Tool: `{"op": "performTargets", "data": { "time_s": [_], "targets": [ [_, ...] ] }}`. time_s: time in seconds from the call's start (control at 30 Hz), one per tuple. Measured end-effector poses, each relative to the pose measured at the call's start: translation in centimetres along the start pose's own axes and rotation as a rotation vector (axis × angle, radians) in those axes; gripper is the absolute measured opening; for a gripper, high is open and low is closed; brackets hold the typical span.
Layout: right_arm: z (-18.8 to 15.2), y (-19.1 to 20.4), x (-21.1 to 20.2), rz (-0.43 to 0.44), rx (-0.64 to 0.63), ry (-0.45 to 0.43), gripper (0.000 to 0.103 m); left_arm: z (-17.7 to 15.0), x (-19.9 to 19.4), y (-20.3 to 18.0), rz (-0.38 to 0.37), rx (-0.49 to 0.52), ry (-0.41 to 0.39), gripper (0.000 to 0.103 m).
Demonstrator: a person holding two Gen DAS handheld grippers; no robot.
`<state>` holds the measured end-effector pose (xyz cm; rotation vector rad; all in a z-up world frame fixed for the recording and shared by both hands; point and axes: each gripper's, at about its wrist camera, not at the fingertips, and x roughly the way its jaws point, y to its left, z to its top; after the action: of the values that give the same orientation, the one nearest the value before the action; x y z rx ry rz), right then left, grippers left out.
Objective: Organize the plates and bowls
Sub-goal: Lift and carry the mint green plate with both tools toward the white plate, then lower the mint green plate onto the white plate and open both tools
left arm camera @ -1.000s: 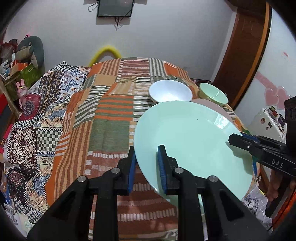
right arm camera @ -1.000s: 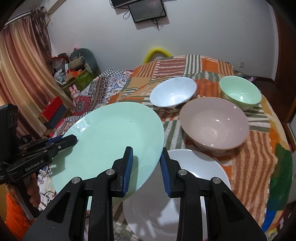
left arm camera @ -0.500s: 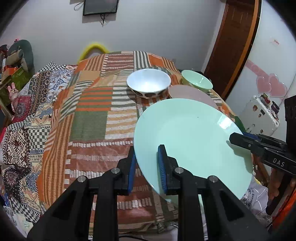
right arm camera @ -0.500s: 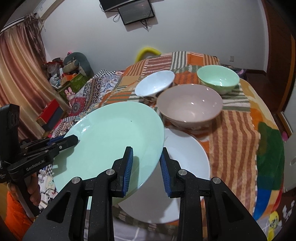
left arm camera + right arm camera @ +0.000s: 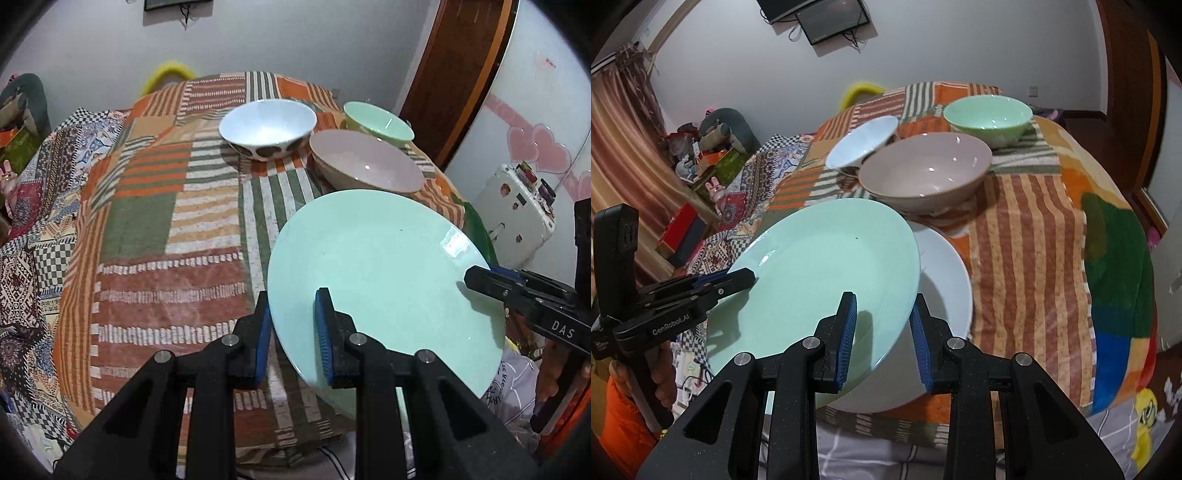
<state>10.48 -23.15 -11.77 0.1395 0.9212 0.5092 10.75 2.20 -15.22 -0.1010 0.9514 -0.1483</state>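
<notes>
**Green plate drawn back toward the desk's near edge**

The green plate (image 5: 820, 273), carried level above the white plate (image 5: 945, 280), has come nearer the desk's (image 5: 155, 229) front edge over the last second; the bowls now sit farther off. Left gripper (image 5: 291, 328) and right gripper (image 5: 882, 328) each have their jaws clamped on opposite rims. Stacking on the white plate looks likely next.
</notes>
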Motion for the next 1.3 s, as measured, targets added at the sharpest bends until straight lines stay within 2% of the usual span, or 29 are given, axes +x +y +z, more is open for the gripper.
{"op": "performTargets", "data": {
  "time_s": [0.73,1.3],
  "targets": [
    [-0.8,-2.2,1.6,-0.027,0.064,0.067,0.027,0.2,5.5,-0.6,0.0,0.002,0.123,0.023],
    [-0.1,-2.3,2.5,-0.057,0.052,0.071,0.03,0.3,6.4,-1.3,0.035,0.053,0.111,0.023]
  ]
}}
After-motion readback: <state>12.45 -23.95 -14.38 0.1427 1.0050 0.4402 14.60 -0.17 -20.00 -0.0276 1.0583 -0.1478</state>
